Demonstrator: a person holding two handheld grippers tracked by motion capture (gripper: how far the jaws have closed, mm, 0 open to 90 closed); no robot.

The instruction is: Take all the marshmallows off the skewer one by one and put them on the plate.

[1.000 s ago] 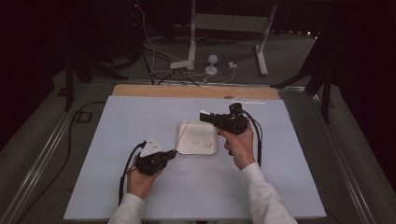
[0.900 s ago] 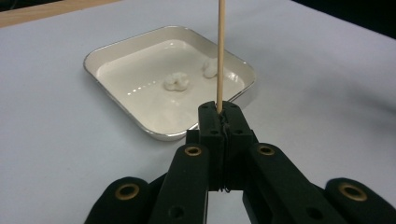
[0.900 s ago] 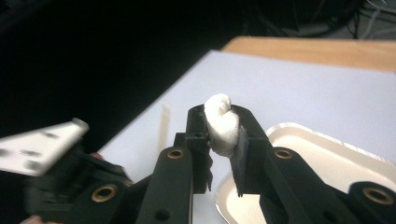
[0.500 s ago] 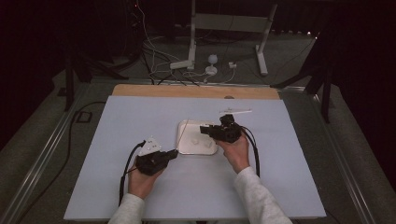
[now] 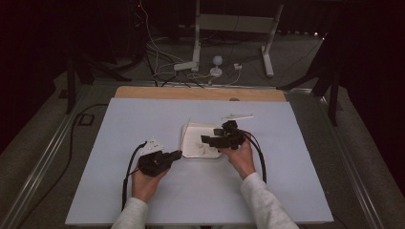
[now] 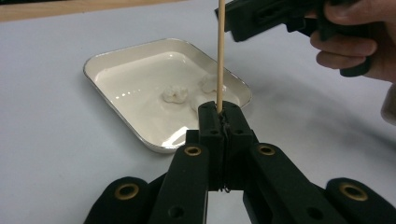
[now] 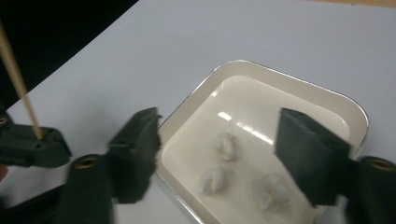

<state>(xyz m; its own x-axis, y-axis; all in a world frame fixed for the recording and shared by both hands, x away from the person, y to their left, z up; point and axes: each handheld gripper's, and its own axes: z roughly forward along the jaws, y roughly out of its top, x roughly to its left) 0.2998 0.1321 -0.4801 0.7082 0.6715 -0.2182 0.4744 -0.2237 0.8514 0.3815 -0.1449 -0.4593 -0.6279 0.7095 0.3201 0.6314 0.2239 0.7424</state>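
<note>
**Skewer held upright beside a tray of three white pieces**

Item 1, skewer point(image 6: 218, 51): one thin wooden stick, clamped at its lower end between the closed jaws of the left gripper point(image 6: 219, 114). Its long axis is set nearly upright, the free end pointing up and out of the left gripper view. It is also seen in the right gripper view point(image 7: 18, 88), rising from the left gripper point(image 7: 35, 144) at the near left of the tray.

Item 2, tray point(image 5: 187, 138): one shallow white tray with rounded corners, laid flat near the middle of the table point(image 5: 119, 124). It is placed between the two grippers, just beyond the left one.

Item 3, white pieces point(image 7: 225, 145): three small lumps are counted in the tray, lying loose and apart from one another toward its near side. What they are made of cannot be told.

Item 4, right gripper point(image 7: 219, 158): jaws spread wide, nothing held. It is poised directly over the tray, with the three pieces framed between its jaws, and is the nearer gripper to them.

Judgement: the coming move is taken to turn on one piece being picked up from straight below the right gripper and carried leftward to the skewer's upper tip, then pressed down along the upright axis.
</note>
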